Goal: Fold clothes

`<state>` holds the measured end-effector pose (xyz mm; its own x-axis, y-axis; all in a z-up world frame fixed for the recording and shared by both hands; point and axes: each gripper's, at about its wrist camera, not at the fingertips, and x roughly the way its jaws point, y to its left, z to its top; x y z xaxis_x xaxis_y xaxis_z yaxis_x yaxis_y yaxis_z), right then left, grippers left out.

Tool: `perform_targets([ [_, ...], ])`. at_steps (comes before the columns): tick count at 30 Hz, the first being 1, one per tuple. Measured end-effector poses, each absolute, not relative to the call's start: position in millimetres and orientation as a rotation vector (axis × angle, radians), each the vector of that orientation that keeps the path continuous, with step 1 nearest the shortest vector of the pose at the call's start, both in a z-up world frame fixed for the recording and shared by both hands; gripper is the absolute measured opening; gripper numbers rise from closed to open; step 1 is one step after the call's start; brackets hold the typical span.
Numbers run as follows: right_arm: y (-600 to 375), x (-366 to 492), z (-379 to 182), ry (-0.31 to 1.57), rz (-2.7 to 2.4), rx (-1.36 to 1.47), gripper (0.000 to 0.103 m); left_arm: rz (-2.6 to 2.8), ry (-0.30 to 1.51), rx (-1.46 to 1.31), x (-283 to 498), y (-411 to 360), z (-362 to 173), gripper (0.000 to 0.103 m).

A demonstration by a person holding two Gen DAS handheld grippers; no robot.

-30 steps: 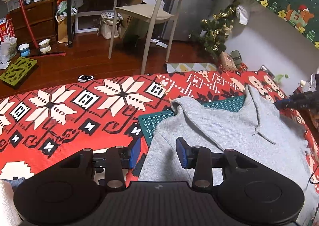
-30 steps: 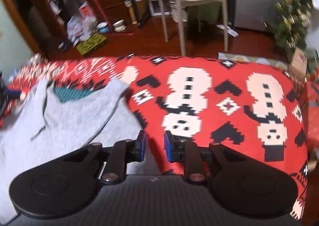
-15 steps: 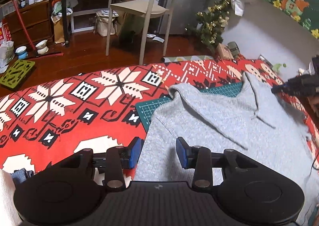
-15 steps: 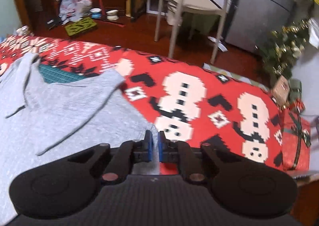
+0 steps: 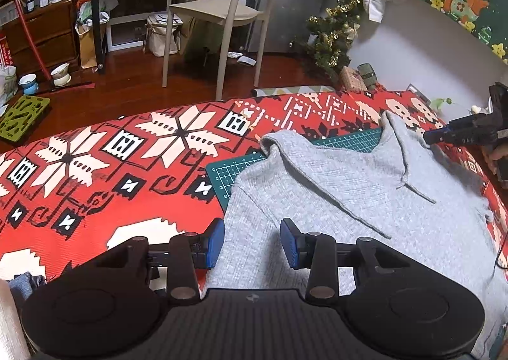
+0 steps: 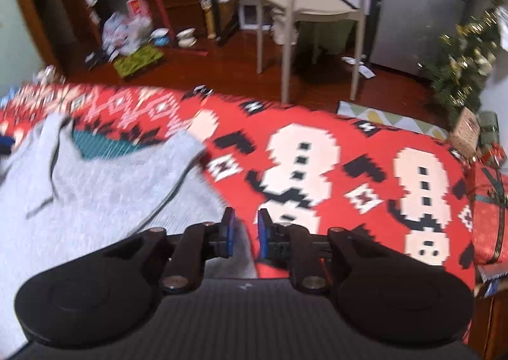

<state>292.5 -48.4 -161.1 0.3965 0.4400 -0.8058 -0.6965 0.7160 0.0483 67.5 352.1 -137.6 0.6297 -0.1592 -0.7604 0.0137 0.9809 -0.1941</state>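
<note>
A grey hooded sweatshirt (image 5: 365,188) lies spread on a bed, hood toward the far side, drawcords trailing across its chest. My left gripper (image 5: 252,239) hovers open over the garment's left edge, blue pads wide apart with cloth showing below the gap. My right gripper (image 6: 244,223) is at the sweatshirt's (image 6: 95,188) right edge. Its jaws are opening, a narrow gap stands between the pads, and the cloth edge lies under them unpinched. The left wrist view also catches the right gripper (image 5: 427,139) beside the hood at far right.
A red patterned blanket (image 5: 95,169) covers the bed, with a green cutting mat (image 5: 228,169) under the sweatshirt's hood. Beyond the bed's far edge are a wooden floor, a beige chair (image 5: 222,10), a small Christmas tree (image 5: 333,33) and cluttered shelves. Wrapped gifts (image 6: 489,201) sit at the right.
The right gripper's jaws closed almost fully half a second ago and have parted again. Its view has swung and is blurred. The left gripper's opening is unchanged.
</note>
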Motion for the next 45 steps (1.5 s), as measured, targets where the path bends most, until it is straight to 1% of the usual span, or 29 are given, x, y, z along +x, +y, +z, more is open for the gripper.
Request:
perform_targets([
  [2, -43.1, 284.2, -162.8, 0.887, 0.745, -0.370, 0.015, -0.097, 0.889, -0.179, 67.8, 353.3, -138.9, 0.038],
  [3, -40.7, 280.9, -162.4, 0.877, 0.751, -0.396, 0.012, -0.096, 0.890, -0.180, 68.0, 353.8, -139.4, 0.038],
  [4, -38.5, 278.7, -162.1, 0.867, 0.747, -0.429, 0.006, -0.096, 0.888, -0.179, 68.2, 354.1, -139.2, 0.038],
  [7, -34.5, 278.6, -161.4, 0.837, 0.697, -0.501, 0.005, -0.095, 0.883, -0.176, 68.8, 354.9, -138.7, 0.038],
  [10, -39.6, 289.9, -160.5, 0.852, 0.658, -0.443, 0.005, -0.095, 0.877, -0.173, 69.4, 355.7, -138.1, 0.038],
  [15, -45.0, 293.3, -148.5, 0.825, 0.641, -0.385, 0.009, -0.096, 0.868, -0.166, 70.6, 356.9, -137.0, 0.038],
  [16, -46.6, 294.5, -145.0, 0.813, 0.639, -0.362, 0.016, -0.102, 0.863, -0.161, 72.2, 356.2, -136.1, 0.038],
  [19, -41.0, 298.2, -137.0, 0.783, 0.693, -0.302, 0.018, -0.125, 0.839, -0.155, 82.7, 352.7, -132.2, 0.038],
  [21, -28.1, 298.1, -136.4, 0.775, 0.746, -0.297, 0.022, -0.138, 0.824, -0.156, 91.9, 349.9, -129.8, 0.038],
  [23, -13.9, 299.7, -140.2, 0.784, 0.791, -0.289, 0.034, -0.150, 0.814, -0.154, 102.4, 346.4, -129.4, 0.039],
  [24, -7.4, 302.1, -143.5, 0.797, 0.800, -0.288, 0.037, -0.158, 0.814, -0.149, 107.6, 344.5, -130.0, 0.039],
  [28, 13.4, 312.5, -158.6, 0.850, 0.814, -0.287, 0.037, -0.181, 0.830, -0.132, 128.1, 338.4, -137.0, 0.039],
  [29, 16.9, 313.4, -162.0, 0.859, 0.819, -0.285, 0.032, -0.188, 0.839, -0.132, 133.3, 337.5, -139.6, 0.039],
  [30, 19.8, 313.2, -163.8, 0.860, 0.828, -0.285, 0.025, -0.195, 0.854, -0.129, 138.2, 336.4, -143.0, 0.038],
  [31, 21.9, 313.2, -166.1, 0.858, 0.837, -0.287, 0.011, -0.200, 0.865, -0.116, 141.5, 334.7, -145.7, 0.018],
  [32, 24.1, 311.4, -166.8, 0.842, 0.830, -0.305, 0.010, -0.202, 0.871, -0.096, 144.1, 332.4, -147.8, 0.001],
  [33, 26.5, 308.6, -166.5, 0.819, 0.815, -0.329, 0.007, -0.196, 0.856, -0.066, 143.6, 329.2, -147.6, 0.003],
  [34, 28.1, 306.0, -165.8, 0.793, 0.803, -0.346, 0.007, -0.189, 0.829, -0.058, 141.3, 329.2, -146.4, 0.003],
  [36, 27.5, 305.1, -166.4, 0.776, 0.786, -0.335, 0.007, -0.173, 0.784, -0.044, 137.3, 329.7, -144.8, 0.003],
  [38, 25.6, 305.5, -168.9, 0.778, 0.784, -0.333, 0.009, -0.154, 0.799, -0.040, 136.7, 333.6, -148.2, 0.004],
  [39, 24.6, 305.7, -170.3, 0.781, 0.783, -0.332, 0.009, -0.143, 0.808, -0.037, 136.1, 335.6, -149.6, 0.008],
  [41, 22.0, 305.6, -166.3, 0.772, 0.771, -0.316, 0.017, -0.118, 0.829, -0.035, 133.0, 341.2, -150.3, 0.016],
  [43, 19.4, 303.3, -157.8, 0.751, 0.766, -0.302, 0.018, -0.122, 0.822, -0.085, 125.1, 353.3, -145.9, 0.036],
  [45, 18.1, 298.5, -146.7, 0.723, 0.778, -0.301, 0.019, -0.113, 0.809, -0.117, 113.8, 365.0, -140.1, 0.038],
])
